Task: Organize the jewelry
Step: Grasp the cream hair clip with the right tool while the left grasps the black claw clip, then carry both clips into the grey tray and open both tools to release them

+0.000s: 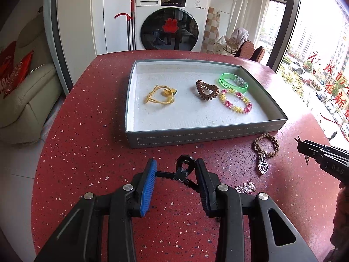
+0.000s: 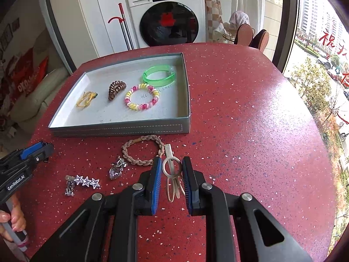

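Observation:
A grey tray (image 1: 196, 134) (image 2: 122, 128) on the red table holds a yellow hair tie (image 1: 160, 97), a brown coil tie (image 1: 206, 89), a green bangle (image 1: 233, 84) and a pink-yellow bead bracelet (image 1: 236, 100). My left gripper (image 1: 175, 170) is open, its fingers on either side of a black hair clip (image 1: 184, 171) on the table. My right gripper (image 2: 172, 172) is open around a beige hair clip (image 2: 172, 172). A braided brown bracelet (image 2: 142, 151) (image 1: 266, 145), a heart pendant (image 2: 116, 170) and a star clip (image 2: 84, 182) lie in front of the tray.
A washing machine (image 1: 172, 21) and a red-handled mop (image 1: 130, 21) stand behind the table. A sofa (image 1: 24, 91) is at the left and a window (image 1: 316, 76) at the right. Chairs (image 2: 250, 36) stand at the table's far edge.

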